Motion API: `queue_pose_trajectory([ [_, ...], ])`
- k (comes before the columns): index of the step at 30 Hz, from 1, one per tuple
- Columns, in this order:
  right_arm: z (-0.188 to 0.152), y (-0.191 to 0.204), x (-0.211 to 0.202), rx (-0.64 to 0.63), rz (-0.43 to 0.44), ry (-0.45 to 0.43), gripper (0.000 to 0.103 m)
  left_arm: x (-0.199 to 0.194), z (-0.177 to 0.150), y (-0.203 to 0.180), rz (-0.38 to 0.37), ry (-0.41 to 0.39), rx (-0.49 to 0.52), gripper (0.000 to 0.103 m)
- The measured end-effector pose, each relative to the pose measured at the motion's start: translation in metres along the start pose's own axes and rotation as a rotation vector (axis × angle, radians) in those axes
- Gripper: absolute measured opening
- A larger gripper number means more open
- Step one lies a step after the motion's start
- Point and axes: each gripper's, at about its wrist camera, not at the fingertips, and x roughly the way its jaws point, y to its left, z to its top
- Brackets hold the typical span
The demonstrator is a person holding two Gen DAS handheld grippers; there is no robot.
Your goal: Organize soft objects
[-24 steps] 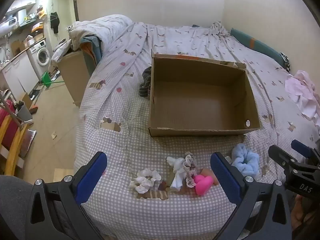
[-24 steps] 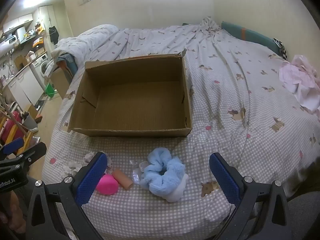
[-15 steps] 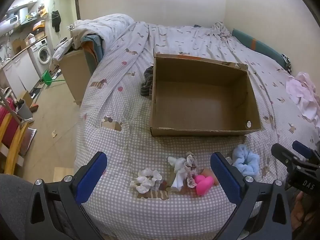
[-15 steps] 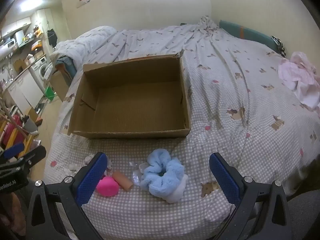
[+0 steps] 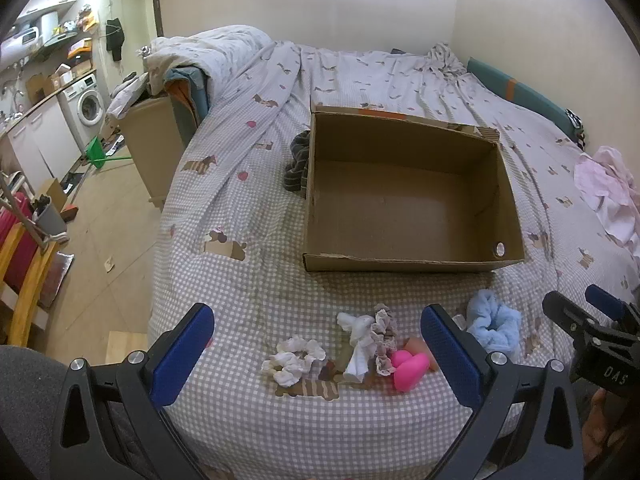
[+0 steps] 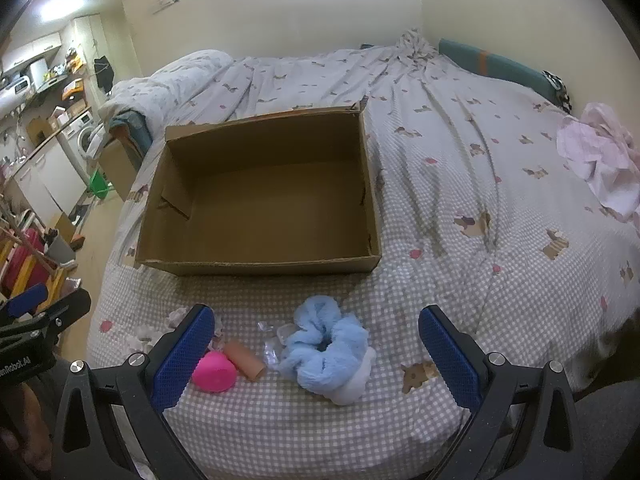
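The cardboard box (image 5: 408,196) on the bed (image 5: 248,288) holds nothing. The blue scrunchie (image 6: 324,344) lies outside it. Both the left gripper (image 5: 316,356) and right gripper (image 6: 312,356) gape wide, grasping nothing.

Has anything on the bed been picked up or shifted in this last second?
Nothing visibly changed. Both grippers, left gripper and right gripper, stay wide open and empty above the scrunchies; the blue scrunchie, pink heart and empty cardboard box lie as before.
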Motion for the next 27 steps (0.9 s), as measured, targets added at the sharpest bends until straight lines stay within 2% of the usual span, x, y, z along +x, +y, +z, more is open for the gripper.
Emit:
queue_pose_trajectory([
  [27,0.0014,0.002,0.0001,-0.006,0.002,-0.002,0.103,-0.0053,0.0066,0.0004,-0.002,-0.001,-0.01,0.103],
])
